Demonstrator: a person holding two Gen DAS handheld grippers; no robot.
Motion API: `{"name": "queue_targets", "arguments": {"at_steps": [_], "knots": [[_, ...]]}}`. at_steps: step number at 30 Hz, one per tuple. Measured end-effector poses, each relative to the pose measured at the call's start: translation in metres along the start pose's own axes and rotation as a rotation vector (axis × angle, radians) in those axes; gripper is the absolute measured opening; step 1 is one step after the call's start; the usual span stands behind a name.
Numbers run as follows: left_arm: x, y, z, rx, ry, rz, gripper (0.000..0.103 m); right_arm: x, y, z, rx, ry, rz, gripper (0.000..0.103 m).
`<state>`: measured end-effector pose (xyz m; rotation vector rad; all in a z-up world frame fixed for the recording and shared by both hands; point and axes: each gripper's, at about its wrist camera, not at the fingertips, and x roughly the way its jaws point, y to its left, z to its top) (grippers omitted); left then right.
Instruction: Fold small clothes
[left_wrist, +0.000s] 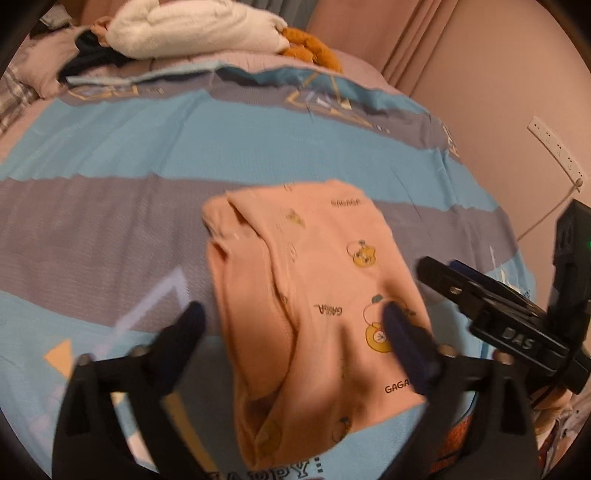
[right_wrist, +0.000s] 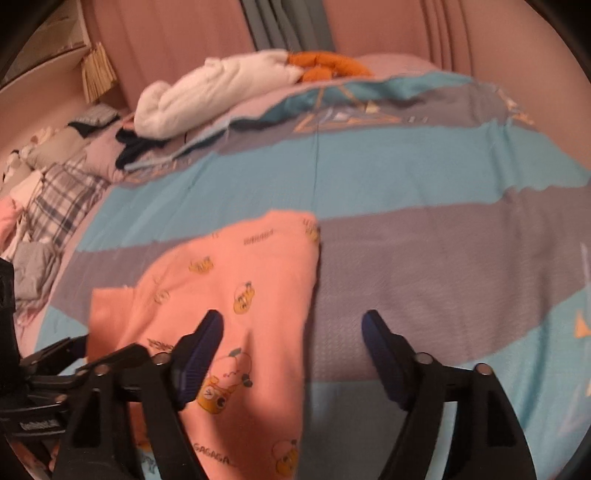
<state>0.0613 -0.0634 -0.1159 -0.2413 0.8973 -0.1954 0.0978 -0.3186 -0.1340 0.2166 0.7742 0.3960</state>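
Lying under left claw (left_wrist: 291, 328), garment (left_wrist: 314, 295) (folded)

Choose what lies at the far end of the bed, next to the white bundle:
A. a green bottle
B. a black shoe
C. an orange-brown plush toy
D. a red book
C: an orange-brown plush toy lies right beside the white bundle at the far end of the bed.
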Motion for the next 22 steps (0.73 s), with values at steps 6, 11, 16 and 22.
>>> {"name": "queue_targets", "arguments": {"at_steps": [6,11,16,22], "knots": [[-0.042,-0.002,0.005,-0.003,-0.099,0.048,0.103,-0.037,0.001,0.005,0.011,-0.091,0.027,0.101],[-0.059,-0.007,0.001,0.025,-0.124,0.095,0.103,-0.052,0.010,0.005,-0.015,-0.126,0.002,0.102],[-0.064,-0.010,-0.006,0.041,-0.135,0.108,0.103,-0.052,0.015,0.001,-0.020,-0.126,-0.001,0.102],[-0.069,-0.010,-0.010,0.028,-0.140,0.089,0.103,-0.050,0.018,-0.004,-0.019,-0.110,0.004,0.102]]}}
